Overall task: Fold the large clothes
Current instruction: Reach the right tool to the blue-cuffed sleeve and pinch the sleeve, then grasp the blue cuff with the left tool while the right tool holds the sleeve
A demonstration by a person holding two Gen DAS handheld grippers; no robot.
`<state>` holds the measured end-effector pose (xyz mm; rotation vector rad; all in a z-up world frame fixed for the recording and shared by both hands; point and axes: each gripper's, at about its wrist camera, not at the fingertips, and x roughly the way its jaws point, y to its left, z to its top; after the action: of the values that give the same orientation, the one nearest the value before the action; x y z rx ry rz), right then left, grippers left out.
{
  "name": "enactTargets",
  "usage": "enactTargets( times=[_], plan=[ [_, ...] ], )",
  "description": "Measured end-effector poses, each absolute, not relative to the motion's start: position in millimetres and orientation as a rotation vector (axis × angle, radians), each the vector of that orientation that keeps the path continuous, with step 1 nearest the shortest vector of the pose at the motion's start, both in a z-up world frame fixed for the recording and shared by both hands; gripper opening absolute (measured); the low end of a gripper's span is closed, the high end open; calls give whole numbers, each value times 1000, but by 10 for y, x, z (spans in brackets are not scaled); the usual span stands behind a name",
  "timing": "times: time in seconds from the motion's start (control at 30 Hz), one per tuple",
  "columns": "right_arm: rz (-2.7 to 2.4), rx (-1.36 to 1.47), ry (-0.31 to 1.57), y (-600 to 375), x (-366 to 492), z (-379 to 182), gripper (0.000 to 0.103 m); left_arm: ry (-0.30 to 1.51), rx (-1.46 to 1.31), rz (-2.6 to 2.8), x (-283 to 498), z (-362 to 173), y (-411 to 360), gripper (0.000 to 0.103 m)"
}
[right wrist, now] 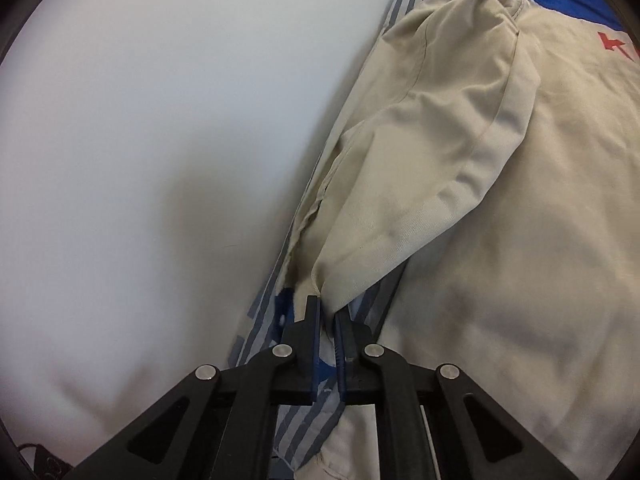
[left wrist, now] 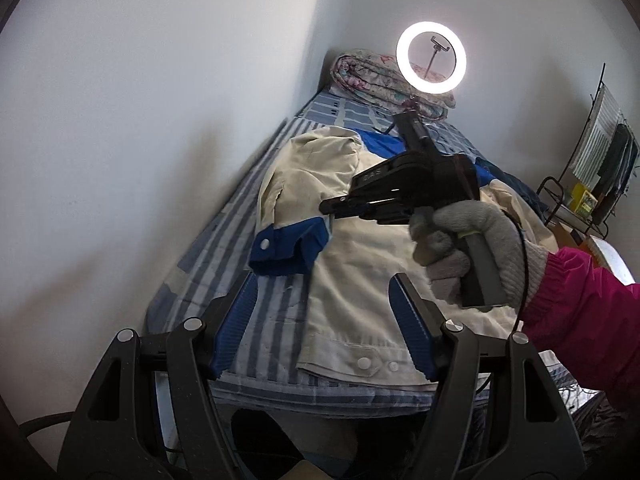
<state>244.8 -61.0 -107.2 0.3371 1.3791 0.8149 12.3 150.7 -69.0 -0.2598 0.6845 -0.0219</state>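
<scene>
— What's laid out there?

— A bed [left wrist: 224, 240] with a striped sheet, pushed against the white wall. A big beige jacket [left wrist: 360, 280] with blue trim lies flat along it, hem nearest us, collar toward the rolled quilt [left wrist: 372, 76] and the ring light [left wrist: 431, 57] at the far end.

— And the sleeve?

— The sleeve [left wrist: 296, 184] on the wall side lies beside the body, with its blue cuff [left wrist: 288, 250] turned outward on the sheet.

— What are the tools doing?

— The right gripper [right wrist: 327, 314], held in a gloved hand [left wrist: 472, 248], is clenched on the sleeve near the cuff; from its own camera the beige cloth is pinched between the blue pads. The left gripper [left wrist: 320, 320] hangs over the hem with its jaws apart, holding nothing.

— So the sleeve fold is next?

— I'd say so. To do it well, lift just enough to clear the sheet, then carry the cuff across the jacket's back so the sleeve lies flat, crease at the shoulder seam.

— Any risk?

— The pinch looks shallow, near the fabric's edge, so a quick tug could slip it out. The free gripper could press on the body to keep it from dragging.
</scene>
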Motion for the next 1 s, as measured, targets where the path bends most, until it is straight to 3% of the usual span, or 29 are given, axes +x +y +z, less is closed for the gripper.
enactTargets(
  times=[0.1,0.3,0.73,0.9,1.0],
  plan=[
    [816,323,1359,-962,2424,-943,4,717,-273,-56,257,-684,1447,59],
    [729,247,1376,-1324,2442,-960,4,848,-383,-120,767,-876,1426,57],
    [753,278,1380,-1434,2353,-1400,4,1108,-696,-39,1777,-1810,1769,50],
    [761,310,1389,-1497,2325,-1538,4,1149,-705,-26,1949,-2021,1790,35],
    [770,340,1405,-1449,2314,-1576,4,1151,-683,-2,1961,-2028,1792,16]
  ],
)
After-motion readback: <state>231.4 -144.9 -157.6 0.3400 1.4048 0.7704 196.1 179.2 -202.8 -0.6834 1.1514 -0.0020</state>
